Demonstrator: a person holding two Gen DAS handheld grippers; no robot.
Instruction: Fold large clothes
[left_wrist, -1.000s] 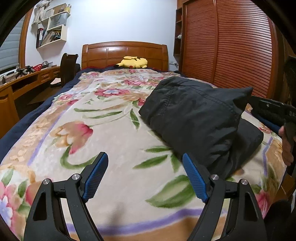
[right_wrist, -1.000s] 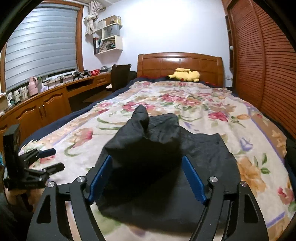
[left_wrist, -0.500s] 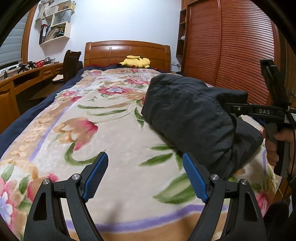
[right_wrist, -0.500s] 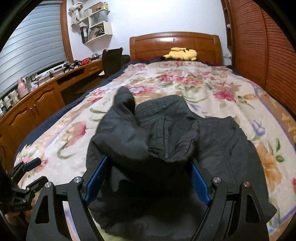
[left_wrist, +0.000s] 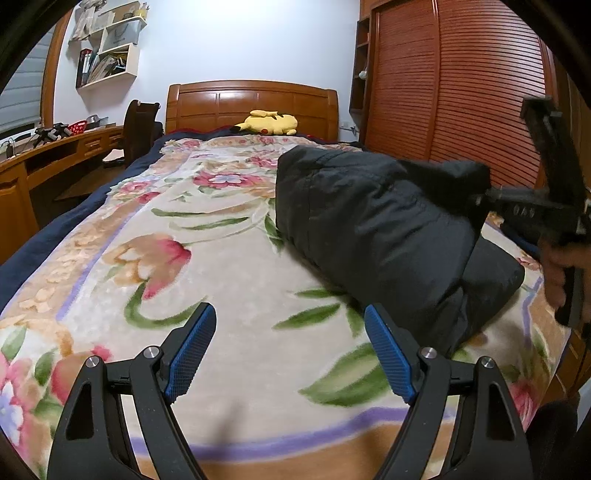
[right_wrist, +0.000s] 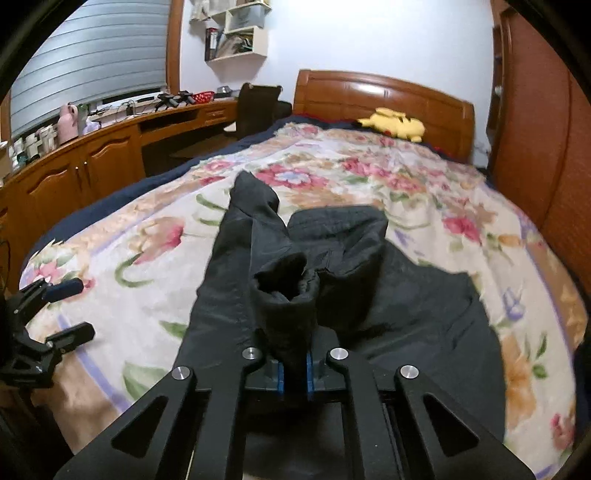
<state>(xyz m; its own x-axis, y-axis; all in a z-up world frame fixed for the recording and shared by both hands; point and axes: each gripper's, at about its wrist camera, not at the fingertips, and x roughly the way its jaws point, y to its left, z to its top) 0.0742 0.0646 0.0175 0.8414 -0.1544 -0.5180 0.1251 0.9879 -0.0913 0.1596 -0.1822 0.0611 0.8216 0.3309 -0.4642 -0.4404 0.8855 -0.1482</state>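
Note:
A large black padded jacket (left_wrist: 373, 229) lies bunched on the right side of the floral bedspread (left_wrist: 207, 266). In the right wrist view my right gripper (right_wrist: 295, 373) is shut on a black sleeve cuff (right_wrist: 284, 291) and holds it up above the rest of the jacket (right_wrist: 406, 314). The right gripper also shows in the left wrist view (left_wrist: 484, 197) at the jacket's right end. My left gripper (left_wrist: 291, 350) is open and empty, low over the bedspread to the left of the jacket. It also shows in the right wrist view (right_wrist: 70, 308), at the bed's left edge.
A yellow plush toy (left_wrist: 269, 122) lies by the wooden headboard (left_wrist: 251, 103). A wooden desk (right_wrist: 110, 155) with a chair (right_wrist: 258, 107) runs along the left wall. A slatted wardrobe (left_wrist: 454, 85) stands close on the right of the bed.
My right gripper has closed on the jacket's sleeve cuff and lifted it. The left gripper has stayed open and nearly still over the bedspread.

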